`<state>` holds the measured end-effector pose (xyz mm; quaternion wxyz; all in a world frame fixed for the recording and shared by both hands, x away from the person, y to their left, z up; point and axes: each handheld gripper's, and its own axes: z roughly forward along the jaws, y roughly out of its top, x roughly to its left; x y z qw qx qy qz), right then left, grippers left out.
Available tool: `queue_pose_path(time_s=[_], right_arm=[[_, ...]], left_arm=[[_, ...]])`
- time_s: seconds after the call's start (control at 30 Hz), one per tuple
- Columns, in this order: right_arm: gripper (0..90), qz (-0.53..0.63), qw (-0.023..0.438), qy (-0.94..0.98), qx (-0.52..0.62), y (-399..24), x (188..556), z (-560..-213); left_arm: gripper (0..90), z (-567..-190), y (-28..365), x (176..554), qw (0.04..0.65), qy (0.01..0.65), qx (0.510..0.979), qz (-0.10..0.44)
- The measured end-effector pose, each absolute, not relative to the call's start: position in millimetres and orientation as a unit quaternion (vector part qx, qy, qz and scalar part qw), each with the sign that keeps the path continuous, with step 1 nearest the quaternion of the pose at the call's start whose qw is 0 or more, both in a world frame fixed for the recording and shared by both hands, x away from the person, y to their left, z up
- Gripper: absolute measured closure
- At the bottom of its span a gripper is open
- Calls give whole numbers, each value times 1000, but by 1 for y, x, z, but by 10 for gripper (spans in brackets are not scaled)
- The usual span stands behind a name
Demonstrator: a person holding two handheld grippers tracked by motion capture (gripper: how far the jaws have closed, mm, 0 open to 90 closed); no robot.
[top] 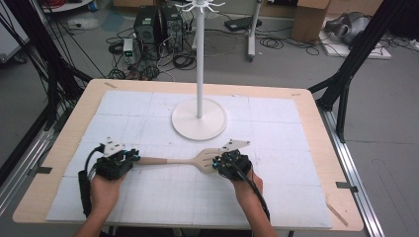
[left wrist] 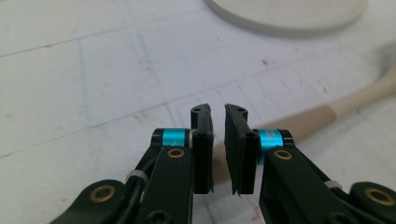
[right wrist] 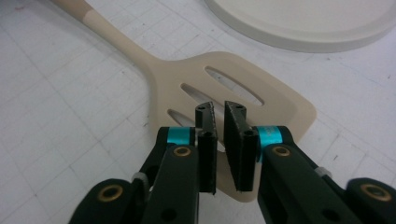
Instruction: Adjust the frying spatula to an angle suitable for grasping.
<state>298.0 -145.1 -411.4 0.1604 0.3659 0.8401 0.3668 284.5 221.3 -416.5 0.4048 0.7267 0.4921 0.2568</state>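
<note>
My beige slotted spatula point(right wrist: 187, 79) has a tan handle end; my 2 black grippers carry cyan bands; the mat point(top: 148, 197) is white, grey-gridded.

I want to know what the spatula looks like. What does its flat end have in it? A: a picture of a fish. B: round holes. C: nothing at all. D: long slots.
D: in the right gripper view the flat cream blade of the spatula shows three long narrow slots side by side, with the white mat visible through them.
</note>
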Motion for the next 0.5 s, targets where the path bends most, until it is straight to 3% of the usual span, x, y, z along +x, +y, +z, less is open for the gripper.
queue_pose_path(time_s=[0.1, 0.13, 0.23, 0.5], right_arm=[[751, 389, 175, 828, 364, -150, 293, -405], [651, 408, 188, 813, 372, -159, 289, -399], [591, 417, 212, 796, 385, -179, 282, -394], [553, 425, 227, 755, 445, -231, 269, -401]], left_arm=[[844, -412, 240, 285, 414, 512, 710, 250], [847, -412, 244, 285, 417, 516, 707, 246], [850, -417, 252, 280, 409, 512, 718, 236], [824, -434, 261, 276, 387, 525, 724, 225]])
